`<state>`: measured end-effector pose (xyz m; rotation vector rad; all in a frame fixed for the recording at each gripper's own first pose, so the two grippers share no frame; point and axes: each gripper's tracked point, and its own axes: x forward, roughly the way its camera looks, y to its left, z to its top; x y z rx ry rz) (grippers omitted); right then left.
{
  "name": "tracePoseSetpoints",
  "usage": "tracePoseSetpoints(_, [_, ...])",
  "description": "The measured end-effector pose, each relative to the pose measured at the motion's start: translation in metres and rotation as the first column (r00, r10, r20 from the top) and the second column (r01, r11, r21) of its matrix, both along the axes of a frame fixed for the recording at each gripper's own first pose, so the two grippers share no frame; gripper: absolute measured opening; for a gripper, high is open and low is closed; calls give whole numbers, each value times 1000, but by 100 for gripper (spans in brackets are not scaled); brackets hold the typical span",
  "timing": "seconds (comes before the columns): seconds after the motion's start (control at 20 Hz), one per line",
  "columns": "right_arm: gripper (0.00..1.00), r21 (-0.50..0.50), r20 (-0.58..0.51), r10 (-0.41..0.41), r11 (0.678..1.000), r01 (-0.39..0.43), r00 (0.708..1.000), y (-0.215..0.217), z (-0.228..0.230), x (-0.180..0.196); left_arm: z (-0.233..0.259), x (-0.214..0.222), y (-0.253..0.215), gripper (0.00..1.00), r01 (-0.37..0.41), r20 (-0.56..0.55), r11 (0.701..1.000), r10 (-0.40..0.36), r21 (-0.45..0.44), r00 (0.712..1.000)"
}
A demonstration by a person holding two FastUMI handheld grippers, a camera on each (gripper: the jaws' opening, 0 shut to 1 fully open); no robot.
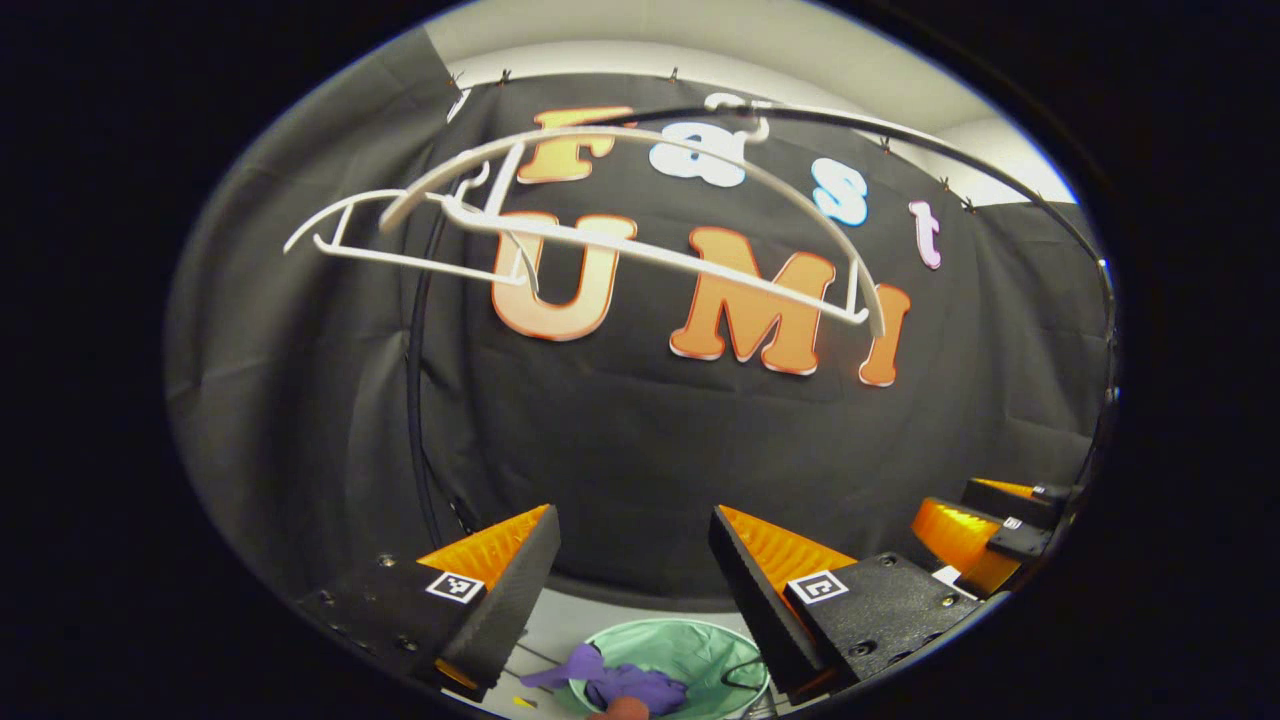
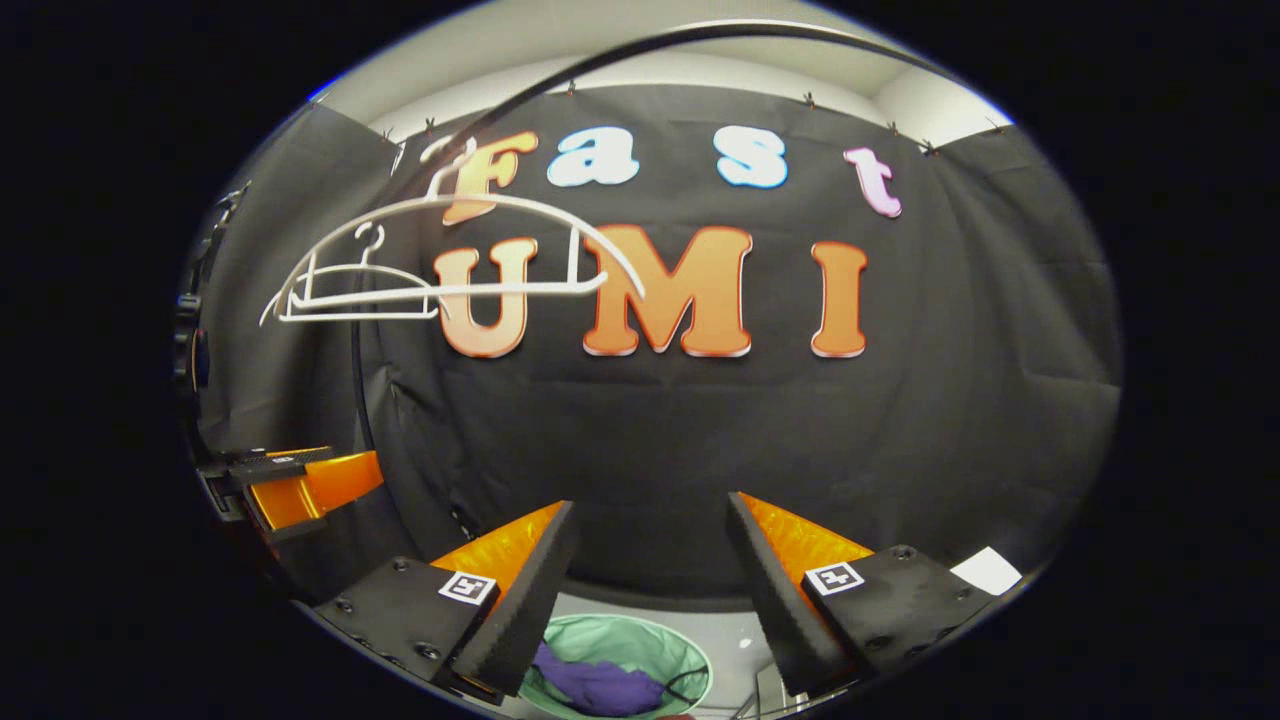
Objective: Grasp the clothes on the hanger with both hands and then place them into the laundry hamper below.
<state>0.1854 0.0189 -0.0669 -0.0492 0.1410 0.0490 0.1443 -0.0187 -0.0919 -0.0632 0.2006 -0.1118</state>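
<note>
Already the purple clothes (image 2: 598, 686) lie limp in the green hamper (image 2: 690, 662), seemingly soft and light, best pinched by a fold; both grippers' fingers (image 1: 500, 590) gape empty.

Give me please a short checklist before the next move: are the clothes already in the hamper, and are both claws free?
1. Hangers bare, no clothes on them: ok.
2. Purple clothes inside the green hamper: ok.
3. Left claw open, holding nothing: ok.
4. Right claw open, holding nothing: ok.
5. Clothes fully inside the rim: not ok; in the left gripper view a purple end hangs over it.
6. More clothes waiting elsewhere: cannot tell.
</note>
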Motion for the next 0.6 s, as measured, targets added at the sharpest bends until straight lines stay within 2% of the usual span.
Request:
tracePoseSetpoints(0.05, [89,-1,36,-7,1000,7,999,-4,15,-5,9,-1,2,92,-6,26,1000,6,-11,1000])
tracePoseSetpoints(0.15, [89,9,99,-14,1000,13,995,-8,44,-10,27,-4,6,95,-23,74,999,25,-39,997])
tracePoseSetpoints(0.2, [90,10,123,-16,1000,15,992,-12,55,-12,36,-4,11,92,-35,96,999,39,-38,995])
tracePoseSetpoints(0.25, [92,6,145,-23,1000,22,989,-16,65,-10,46,-4,15,99,-46,122,998,50,-34,991])
tracePoseSetpoints(0.3, [94,0,162,-31,999,32,986,-21,72,-11,56,-3,19,99,-57,147,998,60,-30,987])
tracePoseSetpoints(0.35, [95,-5,178,-43,999,45,983,-27,78,-12,65,-4,21,92,-64,170,997,68,-31,983])
tracePoseSetpoints(0.5, [100,-13,201,-69,997,73,977,-40,87,-12,80,-6,30,92,-83,210,996,86,-25,974])
tracePoseSetpoints(0.55, [89,-13,201,-77,997,81,977,-44,90,-9,82,-6,32,98,-90,214,996,93,-23,972])
tracePoseSetpoints(0.6, [95,-11,201,-84,996,88,976,-48,92,-9,84,-6,33,98,-92,216,996,95,-23,972])
